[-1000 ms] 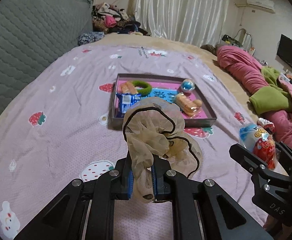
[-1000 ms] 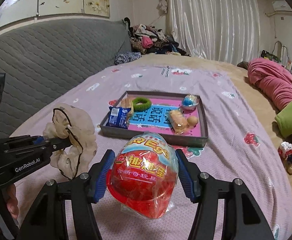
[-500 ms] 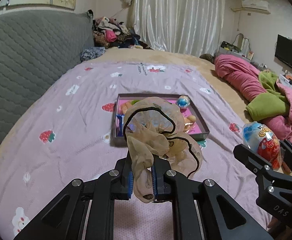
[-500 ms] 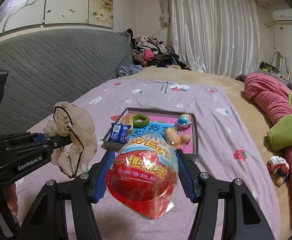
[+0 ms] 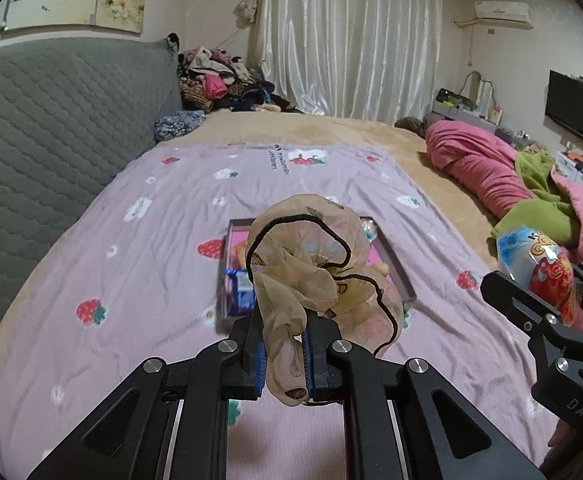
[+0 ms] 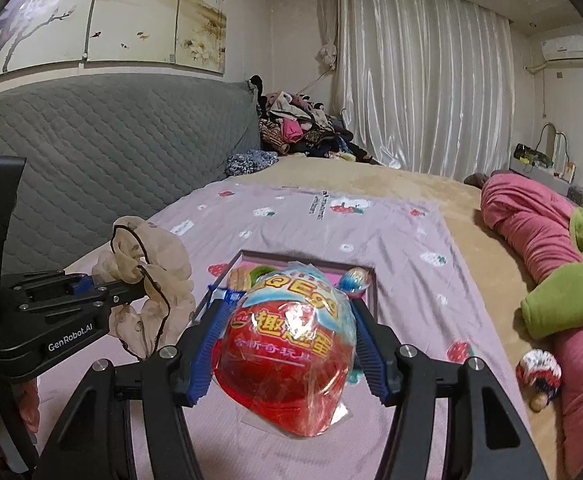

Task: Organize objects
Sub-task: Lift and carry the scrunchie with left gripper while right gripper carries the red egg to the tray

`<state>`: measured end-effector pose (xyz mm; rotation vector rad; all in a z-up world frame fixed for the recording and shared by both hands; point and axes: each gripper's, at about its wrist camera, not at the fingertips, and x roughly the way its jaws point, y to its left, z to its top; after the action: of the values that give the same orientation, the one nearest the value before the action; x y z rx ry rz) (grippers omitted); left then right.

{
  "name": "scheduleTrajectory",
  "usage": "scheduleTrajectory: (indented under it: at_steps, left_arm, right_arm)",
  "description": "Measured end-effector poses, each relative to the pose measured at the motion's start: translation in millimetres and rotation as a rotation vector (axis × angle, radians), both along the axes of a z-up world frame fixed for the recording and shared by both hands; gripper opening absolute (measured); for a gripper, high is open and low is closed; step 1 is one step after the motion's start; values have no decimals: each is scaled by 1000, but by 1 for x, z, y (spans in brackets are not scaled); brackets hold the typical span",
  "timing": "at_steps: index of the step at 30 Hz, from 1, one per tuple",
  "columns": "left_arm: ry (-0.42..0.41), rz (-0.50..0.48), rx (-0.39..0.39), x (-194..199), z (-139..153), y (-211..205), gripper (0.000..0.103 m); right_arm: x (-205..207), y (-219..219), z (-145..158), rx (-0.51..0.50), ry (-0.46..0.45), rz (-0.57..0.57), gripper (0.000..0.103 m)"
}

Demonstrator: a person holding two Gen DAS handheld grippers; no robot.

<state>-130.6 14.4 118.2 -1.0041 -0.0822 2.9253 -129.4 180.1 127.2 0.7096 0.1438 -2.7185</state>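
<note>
Left gripper, low in the frame's centre, pinches a beige scrunchie; right gripper clasps a red toy egg, both above the tray on the bed.

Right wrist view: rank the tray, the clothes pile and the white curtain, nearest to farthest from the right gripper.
1. Tray: just beyond the right gripper, on the bedspread.
2. Clothes pile: far end of the bed, by the headboard.
3. White curtain: back wall, behind the pile.
</note>
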Motion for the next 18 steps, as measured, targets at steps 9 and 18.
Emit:
scheduleTrajectory:
  at_steps: [9,18]
  left_arm:
    - [16,-11,-23,-75,5,11,14]
    - [-68,-20,-7,-159,-55,18,14]
  right_arm:
    - [-71,-2,6,34,11,-18,61]
    - [-149,0,-35,42,-42,-26,61]
